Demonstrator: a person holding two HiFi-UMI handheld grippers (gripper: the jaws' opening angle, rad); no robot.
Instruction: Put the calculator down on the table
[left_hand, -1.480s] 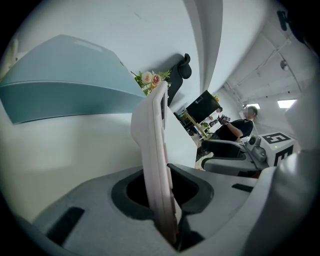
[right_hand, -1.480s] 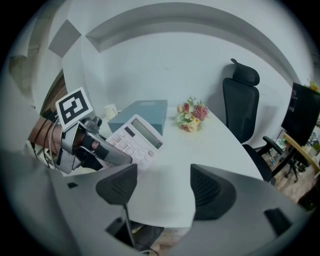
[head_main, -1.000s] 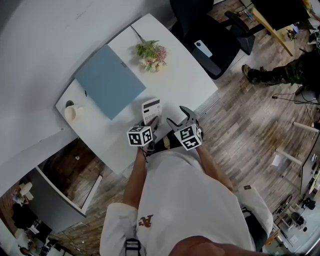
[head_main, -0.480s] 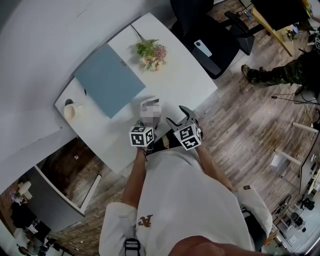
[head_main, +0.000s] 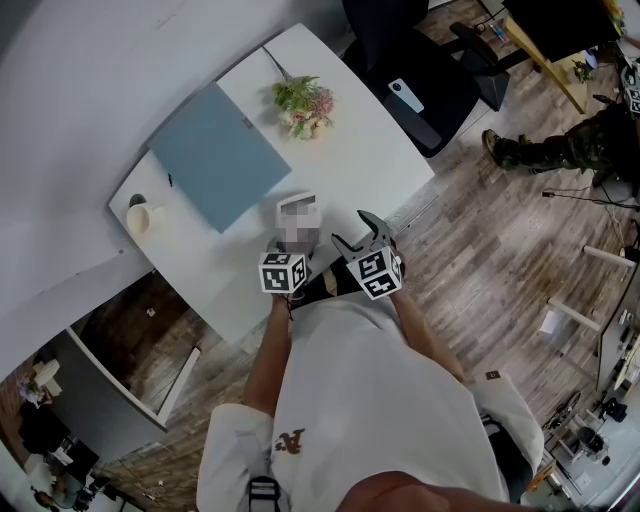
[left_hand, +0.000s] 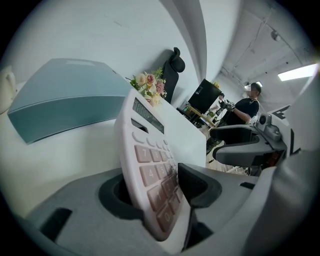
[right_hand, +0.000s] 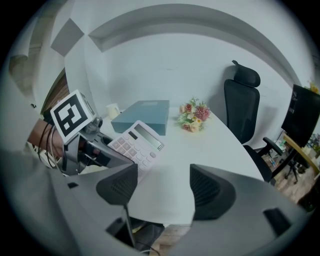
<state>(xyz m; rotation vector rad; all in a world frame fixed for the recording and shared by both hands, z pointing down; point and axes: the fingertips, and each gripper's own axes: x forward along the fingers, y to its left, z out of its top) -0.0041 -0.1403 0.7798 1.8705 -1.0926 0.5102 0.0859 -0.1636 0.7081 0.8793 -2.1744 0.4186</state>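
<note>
While your left gripper (left_hand: 159, 192), jaws just opening, stands loose around the tilted calculator (left_hand: 150, 165) mid-frame by the table's (right_hand: 210, 145) lower edge, spread wider until both pads clear, then back straight out; your right gripper (right_hand: 162, 187) gapes empty.

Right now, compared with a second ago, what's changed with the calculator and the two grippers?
The left gripper has just been opening its fingers. The calculator sits between them, a gap showing at one finger, its far end down on the white table. Both grippers stayed in place, the right gripper open and empty.
</note>
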